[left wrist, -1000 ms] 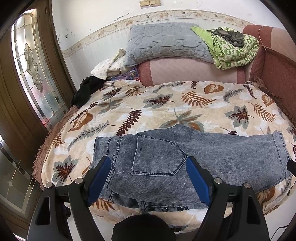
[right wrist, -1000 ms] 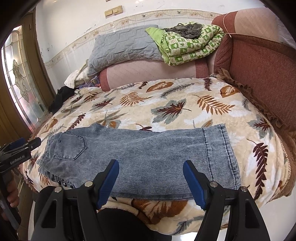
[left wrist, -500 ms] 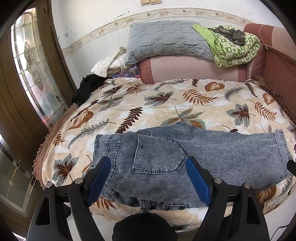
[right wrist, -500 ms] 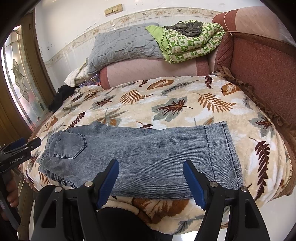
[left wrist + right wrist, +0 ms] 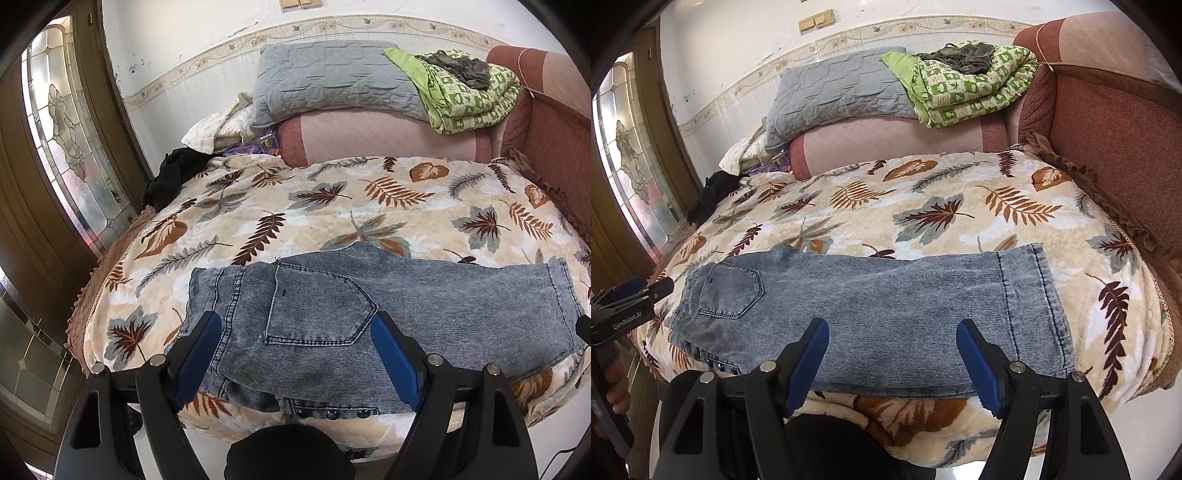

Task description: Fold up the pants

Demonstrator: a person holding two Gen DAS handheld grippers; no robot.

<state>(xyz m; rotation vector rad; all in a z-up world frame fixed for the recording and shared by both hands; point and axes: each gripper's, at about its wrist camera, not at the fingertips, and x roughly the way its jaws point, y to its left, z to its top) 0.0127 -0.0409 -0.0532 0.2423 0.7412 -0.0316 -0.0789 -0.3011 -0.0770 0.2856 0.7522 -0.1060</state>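
Grey-blue denim pants (image 5: pixel 406 314) lie flat along the front edge of the bed, one leg folded over the other. The waist is at the left, the hem (image 5: pixel 1030 295) at the right, and a back pocket (image 5: pixel 314 310) faces up. My left gripper (image 5: pixel 295 319) hovers open in front of the pocket end with nothing between its blue pads. Over the leg part, nearer the hem, my right gripper (image 5: pixel 892 326) is open and holds nothing either. In the right wrist view the left gripper (image 5: pixel 628 306) shows at the left edge, with a hand below it.
A leaf-patterned blanket (image 5: pixel 369 206) covers the bed. At the back lie a grey pillow (image 5: pixel 332 81), a green patterned quilt (image 5: pixel 469 99) and a black garment (image 5: pixel 170 181). A red padded headboard (image 5: pixel 1115 147) runs along the right, and a glass-panelled door (image 5: pixel 62 147) stands at the left.
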